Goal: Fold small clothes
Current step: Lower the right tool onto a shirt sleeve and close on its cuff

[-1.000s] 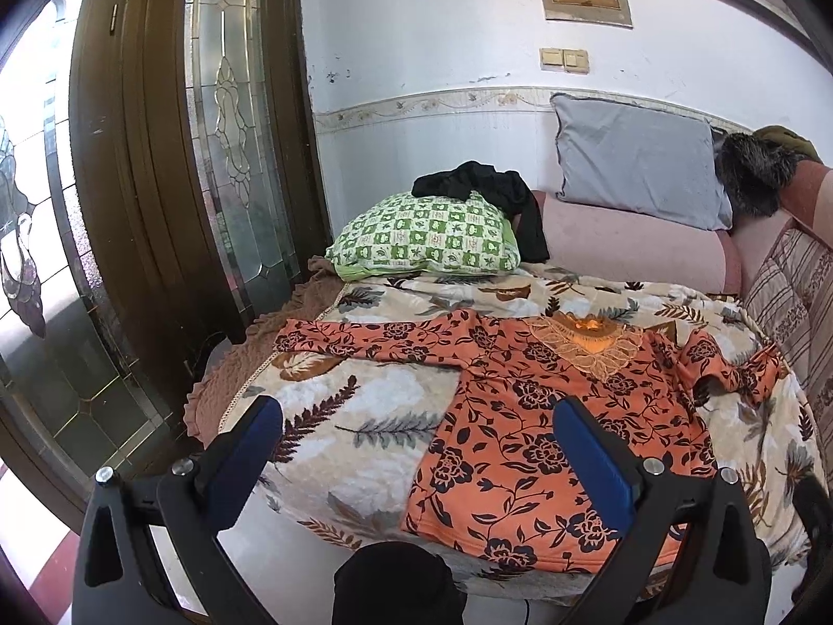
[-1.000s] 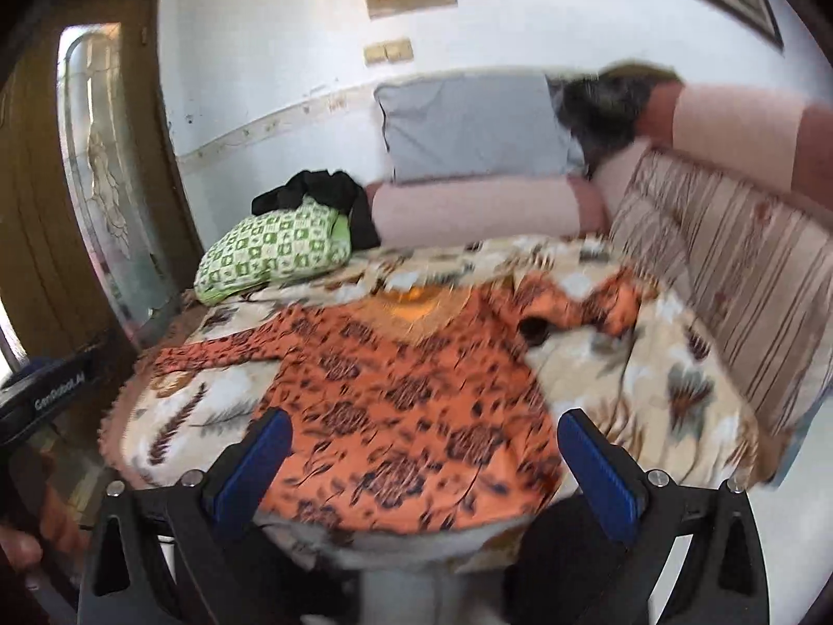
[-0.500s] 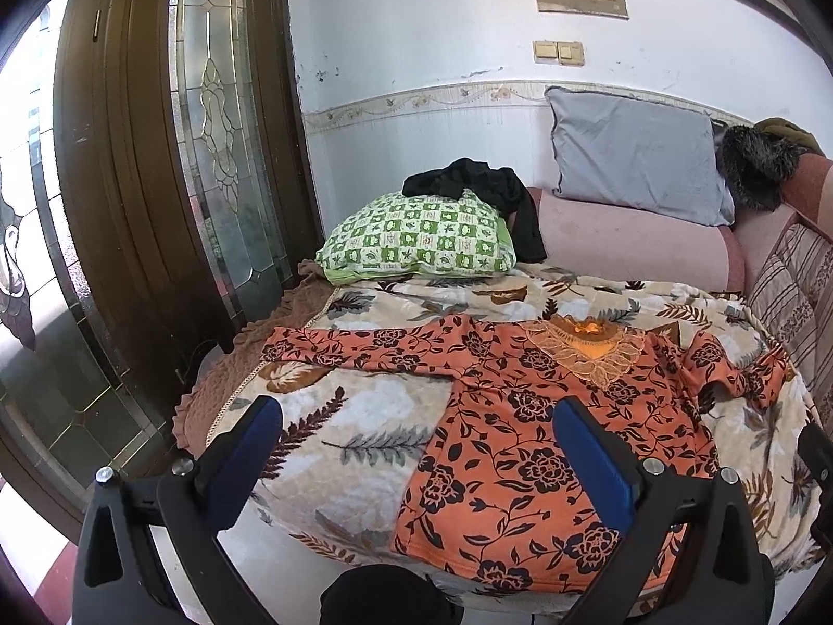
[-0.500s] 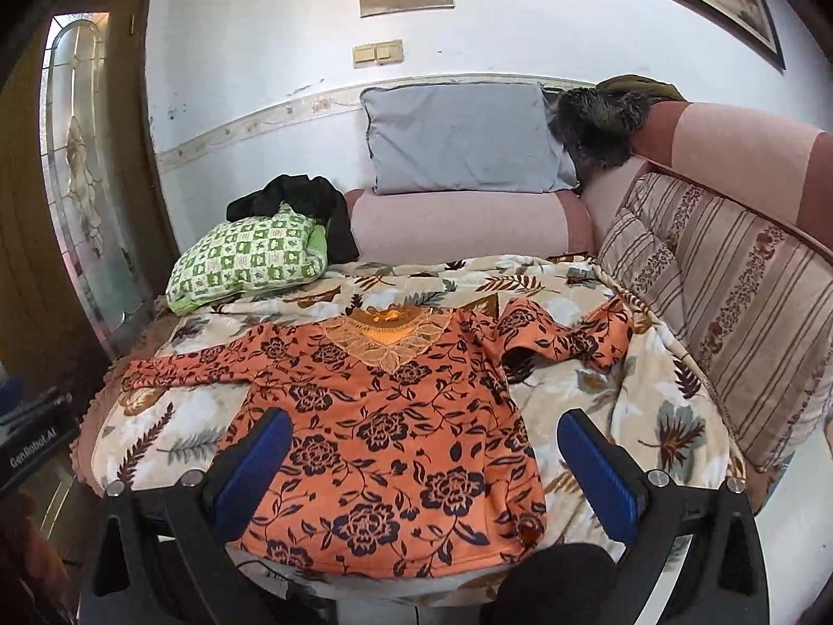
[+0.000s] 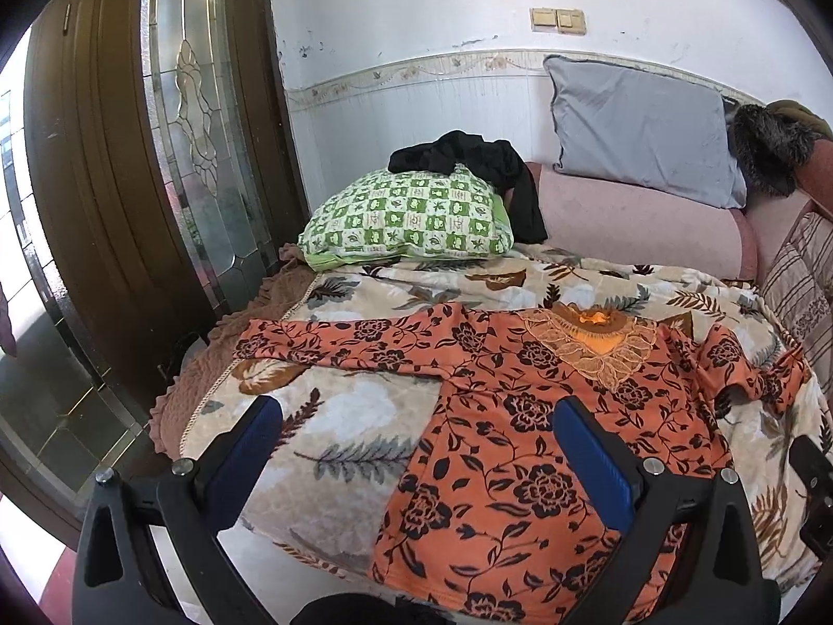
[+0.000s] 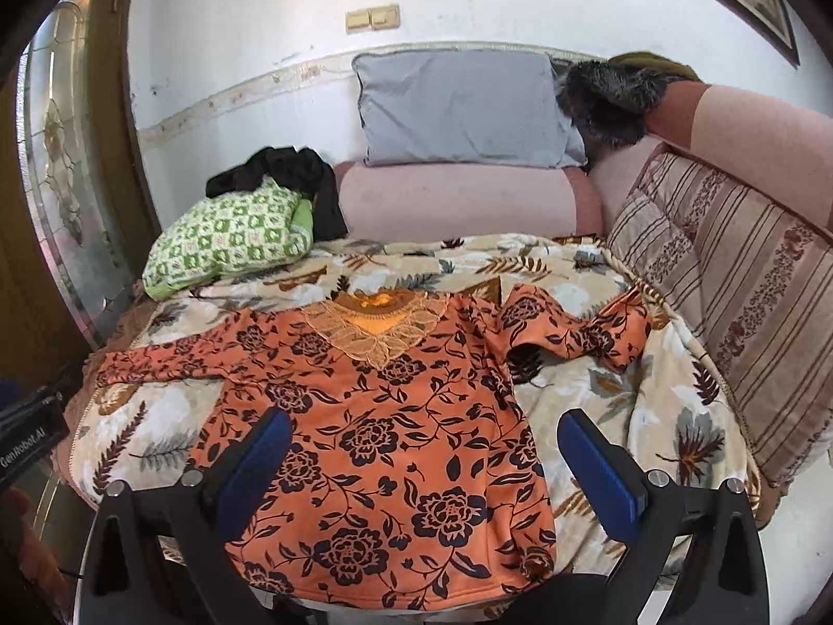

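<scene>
An orange long-sleeved top with black flowers (image 5: 526, 448) lies face up on a leaf-patterned blanket (image 5: 354, 416), neckline away from me. It also shows in the right wrist view (image 6: 385, 427). Its left sleeve (image 5: 338, 344) lies stretched out flat. Its right sleeve (image 6: 578, 328) is crumpled. My left gripper (image 5: 416, 448) is open and empty, above the top's lower left part. My right gripper (image 6: 424, 453) is open and empty, above the top's lower middle.
A green checked pillow (image 5: 411, 219) with a black garment (image 5: 479, 166) on it lies at the far left. A grey cushion (image 6: 463, 104) and pink bolster (image 6: 458, 198) stand behind. A striped sofa back (image 6: 729, 239) is on the right, a wooden door (image 5: 130, 156) on the left.
Both grippers have moved closer to the bed and the top. The right view, first blurred, has steadied. Both jaws stay open.
</scene>
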A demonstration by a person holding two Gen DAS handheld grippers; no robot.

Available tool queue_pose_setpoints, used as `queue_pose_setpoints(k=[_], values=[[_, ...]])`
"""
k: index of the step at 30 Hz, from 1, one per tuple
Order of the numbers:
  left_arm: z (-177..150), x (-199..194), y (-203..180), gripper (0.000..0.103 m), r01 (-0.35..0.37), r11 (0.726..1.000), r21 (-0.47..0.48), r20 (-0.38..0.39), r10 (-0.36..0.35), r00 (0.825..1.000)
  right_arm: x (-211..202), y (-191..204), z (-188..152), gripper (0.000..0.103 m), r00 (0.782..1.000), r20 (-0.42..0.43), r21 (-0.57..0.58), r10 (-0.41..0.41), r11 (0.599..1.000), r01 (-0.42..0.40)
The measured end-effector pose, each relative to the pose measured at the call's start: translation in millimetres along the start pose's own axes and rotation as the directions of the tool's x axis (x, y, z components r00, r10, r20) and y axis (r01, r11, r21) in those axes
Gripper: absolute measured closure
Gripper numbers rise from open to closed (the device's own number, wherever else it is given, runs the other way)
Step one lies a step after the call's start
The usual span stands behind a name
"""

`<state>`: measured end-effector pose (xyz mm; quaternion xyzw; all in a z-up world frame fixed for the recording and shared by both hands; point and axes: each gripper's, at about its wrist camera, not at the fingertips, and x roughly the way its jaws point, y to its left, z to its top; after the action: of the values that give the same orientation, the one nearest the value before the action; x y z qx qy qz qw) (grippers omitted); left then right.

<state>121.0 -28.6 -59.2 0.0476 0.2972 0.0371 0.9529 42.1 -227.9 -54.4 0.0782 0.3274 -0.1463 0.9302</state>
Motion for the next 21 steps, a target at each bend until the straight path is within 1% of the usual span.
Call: queue_pose_setpoints(k=[3, 9, 11, 13, 15, 17, 19, 20, 21], values=[[7, 16, -6, 0.0, 0.003, 1.0, -0.002, -0.004, -0.003, 1.0, 19, -4, 3, 0.0, 1.0, -0.025, 0.016, -0.003, 1.0, 0.003], [16, 45, -21, 0.0, 0.009, 1.0, 0.001, -0.012, -0.009, 1.0, 50, -7, 13, 0.0, 0.999, -0.042, 0.026, -0.018, 0.999, 0.019], [19, 59, -29, 0.0, 0.013, 1.0, 0.004, -0.015, -0.013, 1.0, 62, -9, 17, 0.0, 0.999, -0.048, 0.032, -0.014, 0.999, 0.016], [22, 79, -41, 0.0, 0.017, 1.0, 0.011, -0.036, -0.016, 0.999, 74, -13, 19, 0.0, 0.998, -0.055, 0.042, -0.007, 0.999, 0.01], [25, 99, -51, 0.0, 0.026, 1.0, 0.004, -0.047, -0.026, 0.999, 92, -24, 21, 0.0, 0.998, -0.059, 0.066, -0.001, 0.998, 0.005], [26, 130, -69, 0.0, 0.023, 1.0, 0.0, -0.061, -0.023, 0.998, 115, -44, 21, 0.0, 0.998, -0.069, 0.102, -0.004, 0.995, 0.011], [25, 162, -85, 0.0, 0.031, 1.0, 0.001, -0.102, -0.031, 0.994, 137, -71, 22, 0.0, 0.996, -0.085, 0.162, -0.013, 0.986, 0.027], [23, 183, -96, 0.0, 0.035, 0.999, 0.001, -0.137, -0.035, 0.99, 152, -91, 22, 0.0, 0.995, -0.103, 0.216, -0.001, 0.976, 0.024], [19, 203, -107, 0.0, 0.032, 0.999, 0.006, -0.178, -0.03, 0.983, 171, -115, 22, 0.0, 0.991, -0.128, 0.286, 0.032, 0.958, 0.006]])
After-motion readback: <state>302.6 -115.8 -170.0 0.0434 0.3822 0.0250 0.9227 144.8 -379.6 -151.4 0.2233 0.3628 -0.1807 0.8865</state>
